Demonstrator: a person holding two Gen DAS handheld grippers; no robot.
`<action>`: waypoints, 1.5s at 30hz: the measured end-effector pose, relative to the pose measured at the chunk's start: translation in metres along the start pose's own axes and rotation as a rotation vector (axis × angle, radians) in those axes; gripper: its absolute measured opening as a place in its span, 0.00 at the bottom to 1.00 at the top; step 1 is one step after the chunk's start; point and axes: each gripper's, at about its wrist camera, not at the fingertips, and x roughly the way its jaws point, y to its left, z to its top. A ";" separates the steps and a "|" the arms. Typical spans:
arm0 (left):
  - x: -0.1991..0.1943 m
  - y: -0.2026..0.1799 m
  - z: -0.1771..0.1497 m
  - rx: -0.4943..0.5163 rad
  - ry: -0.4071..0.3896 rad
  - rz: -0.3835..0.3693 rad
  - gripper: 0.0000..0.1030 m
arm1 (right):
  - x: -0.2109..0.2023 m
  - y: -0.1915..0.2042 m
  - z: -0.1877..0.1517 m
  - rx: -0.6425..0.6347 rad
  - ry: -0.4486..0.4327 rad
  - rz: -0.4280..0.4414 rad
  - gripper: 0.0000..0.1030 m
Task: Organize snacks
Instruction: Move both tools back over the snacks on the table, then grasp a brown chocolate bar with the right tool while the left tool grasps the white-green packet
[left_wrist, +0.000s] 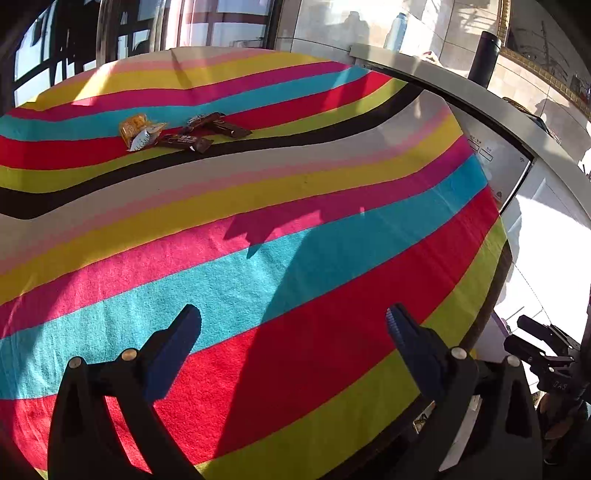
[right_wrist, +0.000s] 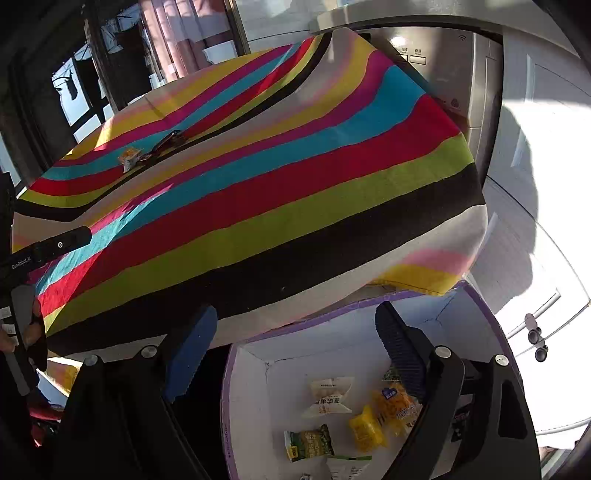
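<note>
- The left gripper (left_wrist: 293, 325) stands wide open with nothing between its blue-padded fingers; it hangs over the near red and turquoise bands of the striped, multicoloured felt tablecloth (left_wrist: 258, 192).
- The right gripper (right_wrist: 295, 332) is likewise spread wide and empty. It hovers above the white cardboard box with a purple rim (right_wrist: 236, 369), which sits below the table edge.
- Remaining snacks lie in a small cluster on the far side of the cloth, well apart from both grippers: an orange-and-white foil packet (left_wrist: 138, 129) and several dark brown wrapped bars (left_wrist: 207, 133), touching or overlapping one another.
- Sorted snacks already rest on the box floor: a white pillow packet (right_wrist: 328, 397), two yellow packets (right_wrist: 380, 417) and a green packet (right_wrist: 308, 441).
- Handling judgement: the packets are probably light, thin and crinkly, with slippery film; contents are likely brittle.
- Take hold across the short width of a bar near its middle, or on a crimped end seal of a packet, with moderate pressure.
- Separate overlapping bars before closing, since two may lift together.
</note>
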 end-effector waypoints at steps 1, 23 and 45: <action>0.003 0.021 0.005 -0.041 0.000 0.041 0.98 | 0.005 0.012 0.007 -0.024 0.001 0.020 0.84; 0.032 0.188 0.055 -0.332 -0.023 0.172 0.98 | 0.241 0.181 0.227 -0.218 0.092 0.129 0.84; 0.057 0.166 0.066 -0.126 0.138 0.292 0.98 | 0.293 0.213 0.254 -0.478 0.145 0.158 0.23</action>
